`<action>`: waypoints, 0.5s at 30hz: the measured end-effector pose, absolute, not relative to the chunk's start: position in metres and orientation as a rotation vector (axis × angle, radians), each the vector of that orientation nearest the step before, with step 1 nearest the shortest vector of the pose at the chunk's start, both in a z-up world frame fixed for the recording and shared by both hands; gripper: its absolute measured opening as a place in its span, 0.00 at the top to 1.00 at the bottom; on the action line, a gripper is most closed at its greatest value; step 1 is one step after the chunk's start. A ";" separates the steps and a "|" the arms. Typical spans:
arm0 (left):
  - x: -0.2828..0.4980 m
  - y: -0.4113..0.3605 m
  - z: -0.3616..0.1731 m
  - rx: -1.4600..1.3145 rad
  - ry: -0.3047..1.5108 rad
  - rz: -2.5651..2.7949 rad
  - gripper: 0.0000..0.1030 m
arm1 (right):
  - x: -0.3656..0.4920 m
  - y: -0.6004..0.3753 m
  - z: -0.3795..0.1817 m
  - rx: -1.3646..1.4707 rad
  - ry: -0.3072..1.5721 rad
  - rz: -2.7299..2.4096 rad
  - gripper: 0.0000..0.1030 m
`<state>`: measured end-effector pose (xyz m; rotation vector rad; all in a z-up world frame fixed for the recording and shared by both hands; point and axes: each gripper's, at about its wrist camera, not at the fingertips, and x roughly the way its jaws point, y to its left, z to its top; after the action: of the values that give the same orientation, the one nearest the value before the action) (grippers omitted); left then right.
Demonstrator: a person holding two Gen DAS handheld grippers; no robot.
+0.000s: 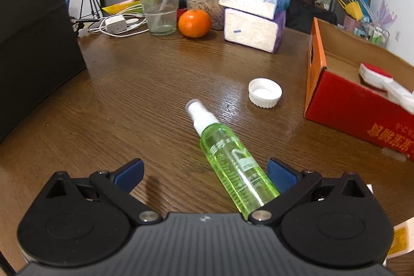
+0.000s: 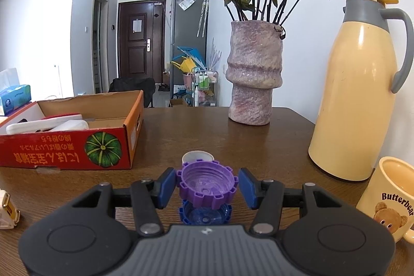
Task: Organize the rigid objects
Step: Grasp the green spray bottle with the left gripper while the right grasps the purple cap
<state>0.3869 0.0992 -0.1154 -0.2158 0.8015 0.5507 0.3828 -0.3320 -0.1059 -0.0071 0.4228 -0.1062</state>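
In the left wrist view a green spray bottle (image 1: 233, 162) with a white nozzle lies on the wooden table, its base between my fingers, near the right pad. My left gripper (image 1: 204, 172) is open wide. A white cap (image 1: 265, 92) lies beyond, beside the red cardboard box (image 1: 344, 105) holding a white and red object (image 1: 380, 80). In the right wrist view my right gripper (image 2: 206, 185) is open around a purple cap (image 2: 206, 185) stacked on a blue cap (image 2: 204, 215); the left pad is close to or touching the cap and the right stands apart. A white cap (image 2: 198, 155) sits behind. The box (image 2: 77, 146) is at left.
Far side of the left wrist view: an orange (image 1: 194, 23), a glass (image 1: 159, 9), tissue packs (image 1: 254, 14), a charger with cables (image 1: 115, 25), a black block (image 1: 31, 30) at left. Right wrist view: a vase of roses (image 2: 253, 74), a cream thermos (image 2: 359, 84), a bear mug (image 2: 390, 198).
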 end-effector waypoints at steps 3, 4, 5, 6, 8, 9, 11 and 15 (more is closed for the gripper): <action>0.387 0.099 -0.118 -0.207 0.809 0.546 0.05 | 0.381 -0.331 -0.105 -0.005 0.417 -0.107 0.49; 0.386 0.101 -0.118 -0.210 0.807 0.546 0.08 | 0.380 -0.330 -0.105 -0.005 0.416 -0.108 0.49; 0.386 0.102 -0.119 -0.210 0.806 0.544 0.12 | 0.380 -0.330 -0.105 -0.006 0.416 -0.108 0.49; 0.386 0.103 -0.119 -0.211 0.806 0.540 0.15 | 0.379 -0.329 -0.106 -0.008 0.416 -0.109 0.49; 0.386 0.105 -0.121 -0.217 0.809 0.545 0.18 | 0.378 -0.328 -0.106 -0.012 0.416 -0.110 0.49; 0.385 0.107 -0.121 -0.219 0.803 0.547 0.19 | 0.378 -0.328 -0.106 -0.014 0.416 -0.110 0.49; 0.383 0.107 -0.121 -0.213 0.795 0.546 0.28 | 0.378 -0.327 -0.106 -0.017 0.417 -0.112 0.49; 0.380 0.105 -0.119 -0.200 0.781 0.515 0.46 | 0.376 -0.326 -0.106 -0.016 0.413 -0.108 0.49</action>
<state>0.3795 0.1049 -0.1189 -0.1999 0.7806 0.5152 0.3759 -0.3256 -0.1056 -0.0162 0.4127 -0.1081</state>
